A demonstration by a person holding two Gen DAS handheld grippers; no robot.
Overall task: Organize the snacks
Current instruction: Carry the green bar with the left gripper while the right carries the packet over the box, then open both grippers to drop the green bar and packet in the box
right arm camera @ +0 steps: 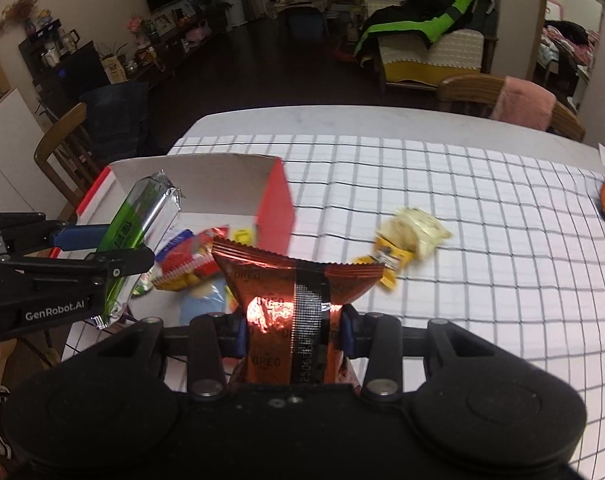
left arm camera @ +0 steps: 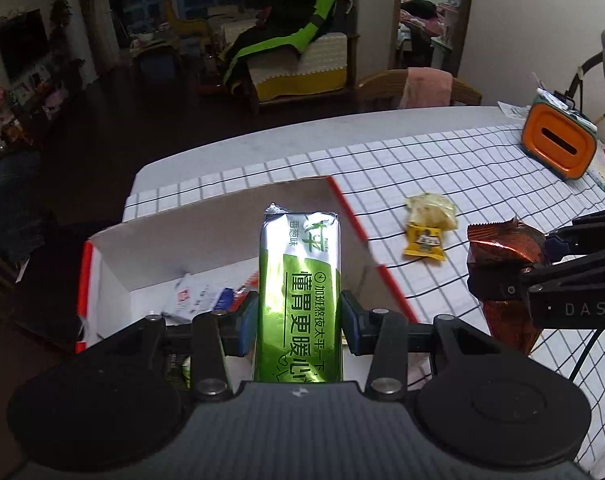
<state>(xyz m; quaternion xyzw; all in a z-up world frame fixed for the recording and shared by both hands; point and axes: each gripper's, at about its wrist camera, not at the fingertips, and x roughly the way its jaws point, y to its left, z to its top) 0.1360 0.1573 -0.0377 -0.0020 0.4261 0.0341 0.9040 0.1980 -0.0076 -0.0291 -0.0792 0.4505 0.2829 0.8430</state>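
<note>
My left gripper (left arm camera: 298, 316) is clamped on a green cracker pack (left arm camera: 298, 292), blue pads pressing both long sides; pack sticks straight out fwd, its crimped silver end over the open cardboard box (left arm camera: 206, 236). My right gripper (right arm camera: 293, 330) is pinched tight on a red-brown Oreo bag (right arm camera: 298, 304), squeezing it mid-body so the serrated top edge fans out wide above the pads.

Box sits at the table's left-near corner, white inside w/ red outer walls (right arm camera: 276, 208); top is open, tall back wall on the far side. Already inside: a few small packets (right arm camera: 190, 264), red/yellow/blue, on the floor of the box. Its right wall edge runs diagonally just right of the green pack in the left wrist view, so not much side room there.

Right gripper w/ the Oreo bag (left arm camera: 502, 276) hangs just right of that wall, over the checked tablecloth (left arm camera: 442, 160). One yellow-and-cream snack packet (left arm camera: 428, 226) lies loose on the cloth, apart from the box, open cloth all round it. Orange container (left arm camera: 558, 144) stands near the far right table edge, well apart from everything. Far half of the table is bare cloth; wooden chair (right arm camera: 498, 100) w/ pink cloth behind the far edge.
</note>
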